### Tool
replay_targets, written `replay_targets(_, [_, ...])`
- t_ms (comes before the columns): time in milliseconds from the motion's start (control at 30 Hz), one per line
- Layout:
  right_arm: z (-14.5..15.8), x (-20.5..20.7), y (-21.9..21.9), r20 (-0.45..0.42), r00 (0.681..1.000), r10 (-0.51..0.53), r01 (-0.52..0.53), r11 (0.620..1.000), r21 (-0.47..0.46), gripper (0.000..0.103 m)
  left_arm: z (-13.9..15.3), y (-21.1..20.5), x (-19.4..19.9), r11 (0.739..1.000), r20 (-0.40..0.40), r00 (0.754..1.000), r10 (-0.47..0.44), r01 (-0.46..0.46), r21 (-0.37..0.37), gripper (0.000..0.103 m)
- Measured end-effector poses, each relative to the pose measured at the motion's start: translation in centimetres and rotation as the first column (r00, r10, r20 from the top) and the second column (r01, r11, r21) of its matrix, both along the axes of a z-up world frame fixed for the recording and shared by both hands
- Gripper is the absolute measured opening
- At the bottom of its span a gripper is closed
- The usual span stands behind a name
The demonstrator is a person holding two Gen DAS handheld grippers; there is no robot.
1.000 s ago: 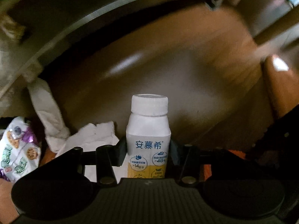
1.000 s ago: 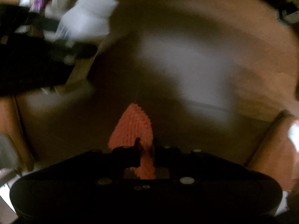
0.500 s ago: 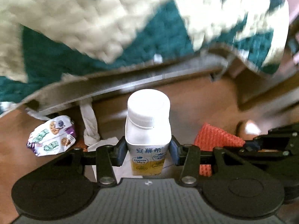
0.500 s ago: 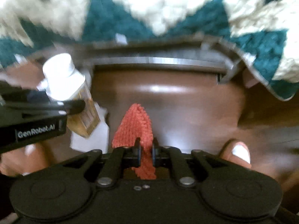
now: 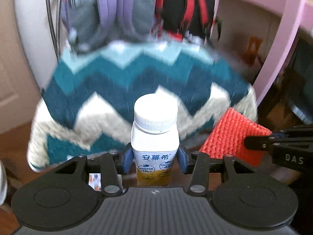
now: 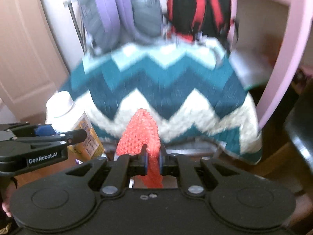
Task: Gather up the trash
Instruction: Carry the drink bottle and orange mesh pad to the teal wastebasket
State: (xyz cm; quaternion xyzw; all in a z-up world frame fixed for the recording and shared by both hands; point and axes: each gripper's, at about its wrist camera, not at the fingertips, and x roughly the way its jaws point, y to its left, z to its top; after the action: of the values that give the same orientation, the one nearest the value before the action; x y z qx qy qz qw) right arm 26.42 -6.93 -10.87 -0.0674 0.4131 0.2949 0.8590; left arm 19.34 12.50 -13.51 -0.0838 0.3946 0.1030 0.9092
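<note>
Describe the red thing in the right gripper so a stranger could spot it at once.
Start at the big teal and white zigzag blanket that fills the middle of the view. Just in front of it, the right gripper pinches a limp strip of orange-red foam netting. Unlike the smooth white bottle beside it, it is bumpy and soft.

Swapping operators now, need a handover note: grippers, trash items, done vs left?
Left gripper: jaws shut on the white-capped drink bottle, held upright.
Right gripper: jaws shut on the orange foam net, which sticks up out of them.
Both grippers are side by side in front of the zigzag blanket; backpacks hang behind it.
Done: both pieces picked up.
Left: drop them in a bin; none is in view. Any other trash cannot be seen in these views.
</note>
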Motion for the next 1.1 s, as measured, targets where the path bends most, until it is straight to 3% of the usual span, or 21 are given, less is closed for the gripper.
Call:
replay_targets(267, [10.7, -2.4, -6.0, 0.206, 0.978, -0.042, 0.016, 0.992, 0.125, 0.009, 11.5, -4.3, -1.9, 0.997, 0.205, 0.977, -0.05, 0.037, 0.066, 0.045])
replay_targets(533, [19.8, -3.1, -12.6, 0.381, 0.916, -0.129, 0.06, 0.98, 0.187, 0.009, 21.2, -10.7, -1.3, 0.975, 0.374, 0.908, -0.189, 0.128, 0.181, 0.045])
replay_targets(967, [29.3, -1.3, -24.2, 0.57, 0.766, -0.298, 0.21, 0.953, 0.216, 0.009, 31.9, -22.3, 3.5, 0.928, 0.493, 0.787, -0.372, 0.305, 0.214, 0.045])
replay_targets(1100, [30.7, 0.3, -27.7, 0.57, 0.744, -0.348, 0.278, 0.938, 0.209, 0.009, 33.8, -26.8, 5.7, 0.899, 0.5, 0.748, -0.437, 0.37, 0.233, 0.045])
